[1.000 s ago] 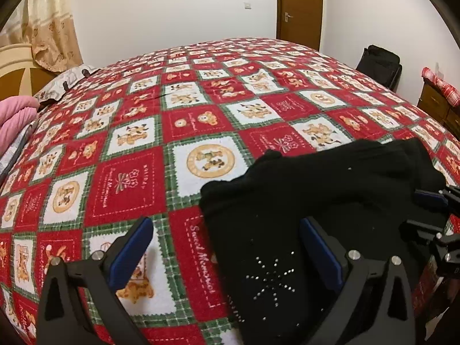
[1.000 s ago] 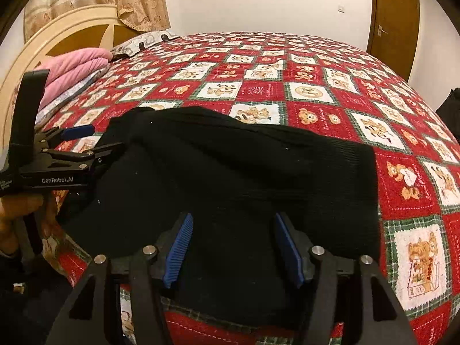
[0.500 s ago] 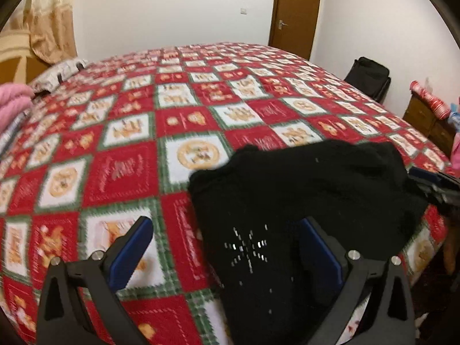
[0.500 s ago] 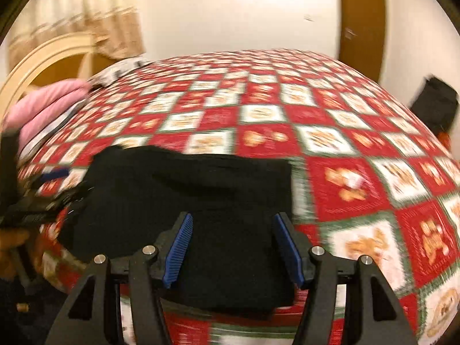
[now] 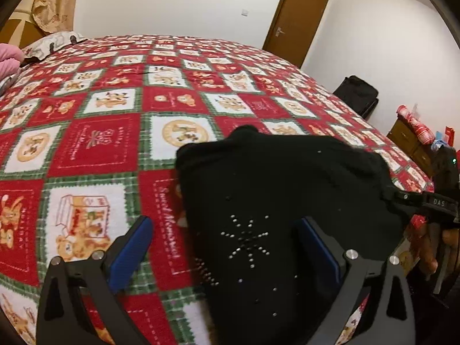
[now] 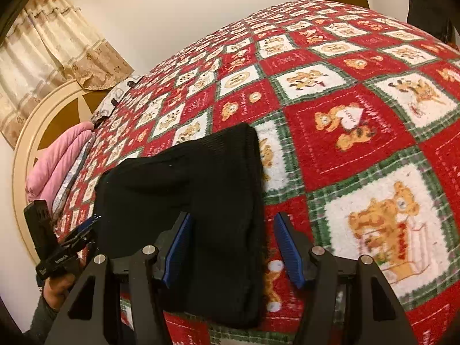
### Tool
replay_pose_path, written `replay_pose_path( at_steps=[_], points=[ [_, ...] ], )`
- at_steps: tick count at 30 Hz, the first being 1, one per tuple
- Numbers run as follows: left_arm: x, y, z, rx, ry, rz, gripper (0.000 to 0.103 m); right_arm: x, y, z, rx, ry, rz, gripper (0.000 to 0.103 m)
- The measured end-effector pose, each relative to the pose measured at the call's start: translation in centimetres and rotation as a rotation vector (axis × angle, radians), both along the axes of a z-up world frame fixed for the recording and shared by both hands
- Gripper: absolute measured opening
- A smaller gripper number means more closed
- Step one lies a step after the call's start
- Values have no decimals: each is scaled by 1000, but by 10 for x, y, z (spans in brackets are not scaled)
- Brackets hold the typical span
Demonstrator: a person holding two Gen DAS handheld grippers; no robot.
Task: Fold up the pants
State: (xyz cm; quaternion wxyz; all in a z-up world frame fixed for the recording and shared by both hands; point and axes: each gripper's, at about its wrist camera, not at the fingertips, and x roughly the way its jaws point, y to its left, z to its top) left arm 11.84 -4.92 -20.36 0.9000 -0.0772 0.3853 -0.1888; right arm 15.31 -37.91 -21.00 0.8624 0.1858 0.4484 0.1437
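Note:
The black pants (image 5: 276,201) lie folded in a compact pile at the near edge of the bed, with a starburst of small studs (image 5: 247,238) on top. They also show in the right wrist view (image 6: 201,189). My left gripper (image 5: 224,247) is open and empty, hovering over the pile's left part. My right gripper (image 6: 233,244) is open and empty, straddling the pile's right edge. The left gripper shows at the far left of the right wrist view (image 6: 77,235). The right gripper shows at the right edge of the left wrist view (image 5: 422,201).
The bed is covered by a red, green and white bear-patterned blanket (image 5: 115,132). Pink bedding (image 6: 57,166) and a curved headboard (image 6: 37,132) lie at the left. A brown door (image 5: 296,20), a black bag (image 5: 359,95) and a dresser (image 5: 408,141) stand to the right.
Both grippers have swung to new angles; the right wrist view rolled and shifted toward the pile's right edge. The left gripper drew nearer the pile. The pants stayed put.

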Motion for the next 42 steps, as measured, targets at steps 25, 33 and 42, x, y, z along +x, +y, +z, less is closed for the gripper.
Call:
replay_pose_path(
  at_steps=[25, 33, 42],
  points=[
    [15, 117, 65, -117, -118, 101, 16, 82, 138, 69, 31, -125, 346, 25],
    [35, 203, 68, -35, -141, 308, 15, 169, 262, 64, 63, -100, 520, 25],
    [52, 265, 0, -5, 1, 456, 25, 216, 332, -1, 41, 36, 572, 38]
  ],
)
